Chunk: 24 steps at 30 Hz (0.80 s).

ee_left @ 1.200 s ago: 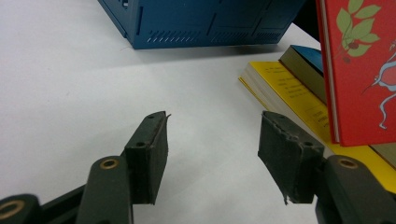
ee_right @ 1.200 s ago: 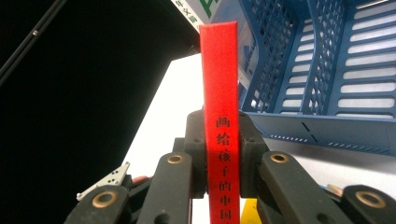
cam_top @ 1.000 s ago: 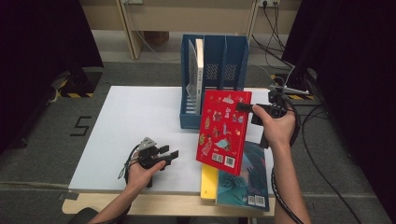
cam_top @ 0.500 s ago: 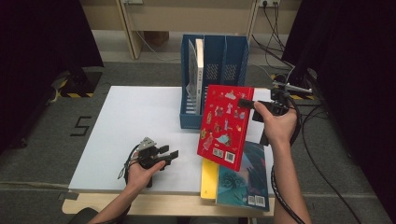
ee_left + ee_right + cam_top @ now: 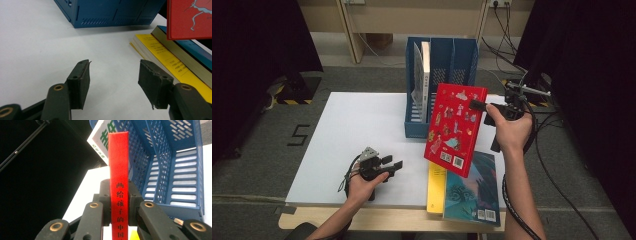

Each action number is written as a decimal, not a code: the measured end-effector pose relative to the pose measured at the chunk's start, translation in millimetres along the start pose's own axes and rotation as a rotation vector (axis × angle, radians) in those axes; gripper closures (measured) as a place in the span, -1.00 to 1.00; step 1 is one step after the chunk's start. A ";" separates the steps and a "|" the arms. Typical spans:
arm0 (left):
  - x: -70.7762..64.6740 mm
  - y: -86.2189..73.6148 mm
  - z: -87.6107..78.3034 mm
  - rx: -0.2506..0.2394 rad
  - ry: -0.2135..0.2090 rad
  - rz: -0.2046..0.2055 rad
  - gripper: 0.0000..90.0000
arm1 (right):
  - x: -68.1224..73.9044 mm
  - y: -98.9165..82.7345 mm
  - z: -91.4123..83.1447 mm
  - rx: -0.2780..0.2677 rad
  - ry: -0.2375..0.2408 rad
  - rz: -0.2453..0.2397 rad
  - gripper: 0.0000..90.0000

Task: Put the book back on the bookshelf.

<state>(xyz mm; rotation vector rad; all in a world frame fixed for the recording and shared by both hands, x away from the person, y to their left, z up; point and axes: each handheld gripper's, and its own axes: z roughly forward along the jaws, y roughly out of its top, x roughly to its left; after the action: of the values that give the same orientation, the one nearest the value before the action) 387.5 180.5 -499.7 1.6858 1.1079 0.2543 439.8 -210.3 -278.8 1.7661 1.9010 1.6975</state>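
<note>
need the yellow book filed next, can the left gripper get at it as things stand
Probably only its left edge. The left gripper is open on the bare table just left of the yellow book, with nothing between them, but the teal book lies on top of it and the held red book hangs above.
</note>
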 end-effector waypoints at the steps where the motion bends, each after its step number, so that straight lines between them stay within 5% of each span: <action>1: 0.0 0.0 0.0 0.000 0.000 0.001 -0.07 | 0.3 0.7 0.3 -0.005 -0.002 -0.004 0.78; 24: 0.5 -0.9 -0.1 -0.003 0.005 -0.002 -0.08 | 10.0 15.6 -0.2 -0.094 -0.069 -0.051 0.78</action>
<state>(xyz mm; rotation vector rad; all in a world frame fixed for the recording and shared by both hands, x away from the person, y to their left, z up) 387.2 181.0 -500.5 1.6821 1.1120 0.2585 446.7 -207.1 -261.9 1.7047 1.7912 1.6573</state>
